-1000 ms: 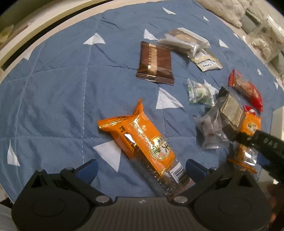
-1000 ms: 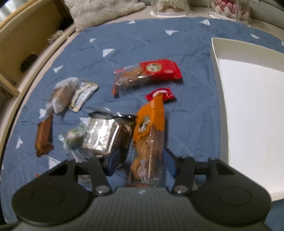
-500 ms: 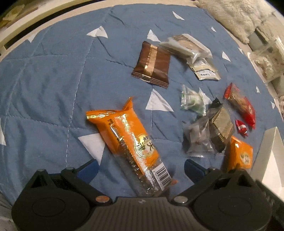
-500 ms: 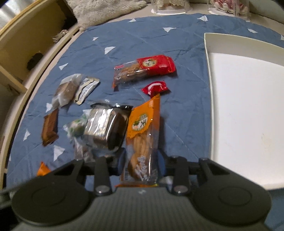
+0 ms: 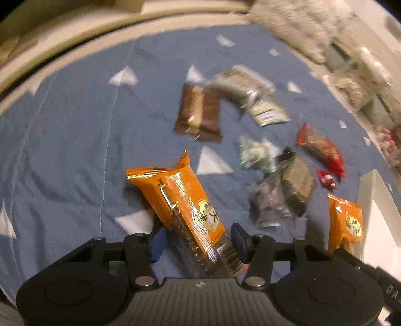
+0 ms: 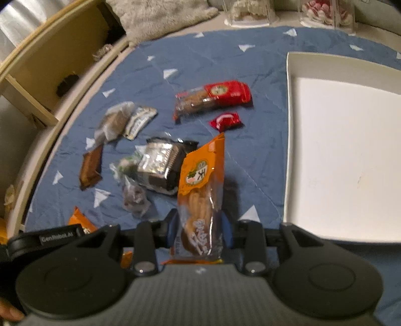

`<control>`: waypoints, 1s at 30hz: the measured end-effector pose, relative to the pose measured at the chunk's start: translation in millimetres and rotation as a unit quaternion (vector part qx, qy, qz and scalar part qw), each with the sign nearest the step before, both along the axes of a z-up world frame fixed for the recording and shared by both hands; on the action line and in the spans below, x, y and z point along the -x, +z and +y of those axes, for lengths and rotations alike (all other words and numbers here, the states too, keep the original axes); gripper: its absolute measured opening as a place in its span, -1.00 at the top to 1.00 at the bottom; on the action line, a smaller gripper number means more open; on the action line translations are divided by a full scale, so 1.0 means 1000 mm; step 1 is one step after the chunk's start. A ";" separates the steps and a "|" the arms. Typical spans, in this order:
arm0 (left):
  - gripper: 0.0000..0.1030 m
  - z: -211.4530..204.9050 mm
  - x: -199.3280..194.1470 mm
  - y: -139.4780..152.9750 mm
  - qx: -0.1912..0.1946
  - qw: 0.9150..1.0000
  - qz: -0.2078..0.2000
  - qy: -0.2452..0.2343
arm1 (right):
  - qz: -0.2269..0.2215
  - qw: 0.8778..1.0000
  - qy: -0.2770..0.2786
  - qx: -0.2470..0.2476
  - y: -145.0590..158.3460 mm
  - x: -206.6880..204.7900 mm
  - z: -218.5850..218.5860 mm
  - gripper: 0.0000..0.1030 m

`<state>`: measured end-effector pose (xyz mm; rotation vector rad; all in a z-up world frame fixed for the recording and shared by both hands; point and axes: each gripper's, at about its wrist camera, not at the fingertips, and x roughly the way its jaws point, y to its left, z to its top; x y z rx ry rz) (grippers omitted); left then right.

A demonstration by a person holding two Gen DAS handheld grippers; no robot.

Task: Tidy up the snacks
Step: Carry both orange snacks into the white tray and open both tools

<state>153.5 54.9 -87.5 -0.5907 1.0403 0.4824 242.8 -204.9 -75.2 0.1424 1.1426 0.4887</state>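
Observation:
My left gripper (image 5: 198, 240) is shut on a long orange snack packet (image 5: 185, 203), gripping its clear end. My right gripper (image 6: 199, 225) is shut on a second orange snack packet (image 6: 200, 195) and holds it raised above the blue quilted cloth (image 6: 213, 65); that packet also shows at the right of the left wrist view (image 5: 347, 223). On the cloth lie a brown packet (image 5: 199, 112), a red biscuit packet (image 6: 215, 96), a small red candy (image 6: 225, 120), a dark foil cake packet (image 6: 163, 163) and several clear-wrapped snacks.
A white tray (image 6: 290, 140) lies on the cloth to the right of the snacks. Clear containers (image 6: 250, 12) and a grey fluffy rug (image 6: 163, 15) are beyond the cloth's far edge. A wooden shelf (image 6: 50, 62) stands at the left.
The left gripper's fingers have closed in on the long orange packet. The right gripper has closed on its orange packet and lifted it. Both views are blurred by motion.

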 end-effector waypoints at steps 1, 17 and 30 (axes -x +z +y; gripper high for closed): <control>-0.07 -0.003 0.001 0.006 -0.007 1.000 -0.011 -0.013 | -0.006 1.000 0.001 -0.003 0.004 0.001 -0.001 0.20; -0.07 -0.100 -0.049 0.063 -0.048 0.970 -0.073 -0.225 | -0.078 0.996 -0.045 -0.004 0.039 0.008 -0.077 0.20; -0.07 -0.184 -0.108 0.064 -0.012 0.936 -0.097 -0.339 | -0.110 0.982 -0.151 0.021 0.048 0.007 -0.183 0.20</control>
